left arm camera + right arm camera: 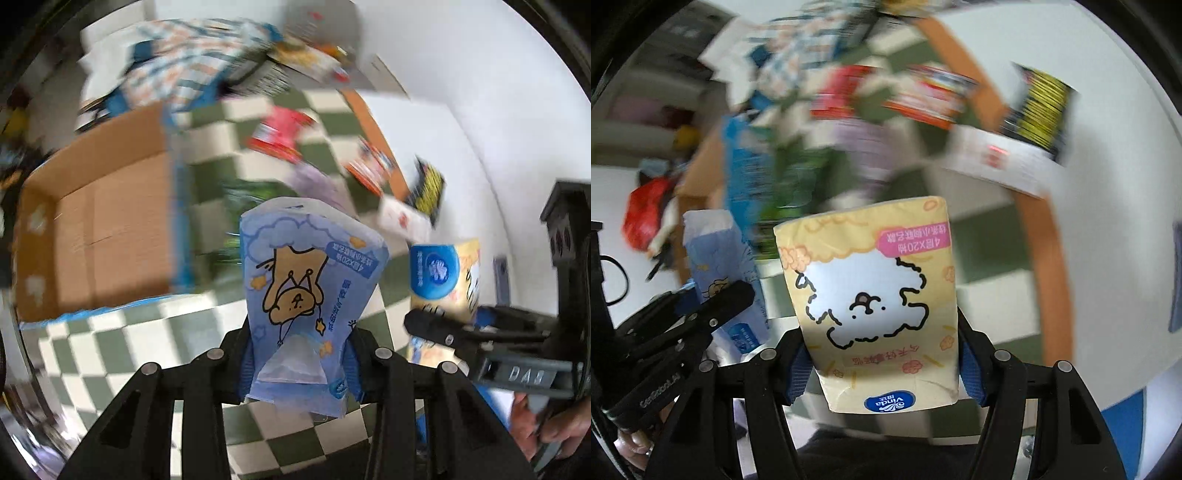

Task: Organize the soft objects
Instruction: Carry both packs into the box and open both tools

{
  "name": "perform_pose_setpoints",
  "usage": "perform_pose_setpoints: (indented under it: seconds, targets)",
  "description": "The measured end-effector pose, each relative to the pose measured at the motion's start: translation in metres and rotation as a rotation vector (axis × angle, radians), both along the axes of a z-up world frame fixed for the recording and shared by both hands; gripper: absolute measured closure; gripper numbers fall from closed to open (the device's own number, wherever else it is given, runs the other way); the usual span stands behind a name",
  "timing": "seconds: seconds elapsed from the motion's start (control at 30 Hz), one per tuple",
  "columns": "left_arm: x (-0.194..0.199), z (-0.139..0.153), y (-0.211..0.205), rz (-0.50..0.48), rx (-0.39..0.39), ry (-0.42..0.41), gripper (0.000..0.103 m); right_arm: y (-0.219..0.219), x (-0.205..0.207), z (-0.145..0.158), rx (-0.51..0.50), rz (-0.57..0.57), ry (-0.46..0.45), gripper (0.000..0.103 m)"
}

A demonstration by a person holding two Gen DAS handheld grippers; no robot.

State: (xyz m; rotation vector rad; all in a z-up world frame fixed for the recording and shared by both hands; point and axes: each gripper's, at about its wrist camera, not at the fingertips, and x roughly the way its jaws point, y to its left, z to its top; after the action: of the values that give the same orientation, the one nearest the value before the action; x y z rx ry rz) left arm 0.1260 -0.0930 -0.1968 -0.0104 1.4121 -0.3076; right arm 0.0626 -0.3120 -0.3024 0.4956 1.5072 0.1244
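My left gripper [299, 373] is shut on a blue tissue pack [306, 288] printed with a brown bear, held up above the checked cloth. The right wrist view shows my right gripper [882, 365] shut on a yellow tissue pack [871, 295] with a white dog drawing, its blue pads pressing both sides. Each view catches the other hand's load: the yellow tissue pack [447, 277] at the right, the blue tissue pack [720, 273] at the left. An open cardboard box [96, 236] lies left of the blue pack. Snack packets and a purple soft item [314, 181] lie blurred beyond.
A green-and-white checked cloth [140, 343] covers the surface. Red packets [280, 133], a yellow-black packet [428, 188] and a patterned bag [184, 62] lie at the far side. A person's hand [554, 424] grips the right tool. A red bag [646, 210] sits on the floor.
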Motion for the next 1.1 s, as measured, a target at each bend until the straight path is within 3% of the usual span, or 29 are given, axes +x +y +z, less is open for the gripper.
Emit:
perform_pose_setpoints:
  seconds: [0.1,0.13,0.3,0.43,0.67,0.87,1.1]
  targets:
    - [0.016,0.019,0.050,0.103,-0.032,-0.015,0.067,0.053,0.044,0.060,0.050,0.078,-0.050,0.035]
    - [0.020,0.025,0.069,0.132,-0.037,-0.019,0.067,0.069,0.050,0.068,0.060,0.105,-0.064,0.035]
    - [0.051,0.030,0.153,0.247,-0.039,-0.024,0.067,0.170,0.106,0.081,0.071,0.204,-0.096,0.035]
    - [0.079,0.014,0.209,0.306,-0.048,0.003,0.067,0.234,0.140,0.084,0.035,0.249,-0.109,0.035]
    - [0.138,-0.053,0.269,0.354,-0.089,0.124,0.067,0.321,0.207,0.042,-0.015,0.253,-0.053,0.035]
    - [0.179,-0.106,0.283,0.336,-0.102,0.208,0.067,0.349,0.246,-0.019,-0.062,0.229,0.014,0.035]
    - [0.206,-0.148,0.280,0.304,-0.142,0.288,0.066,0.360,0.274,-0.067,-0.107,0.221,0.053,0.035]
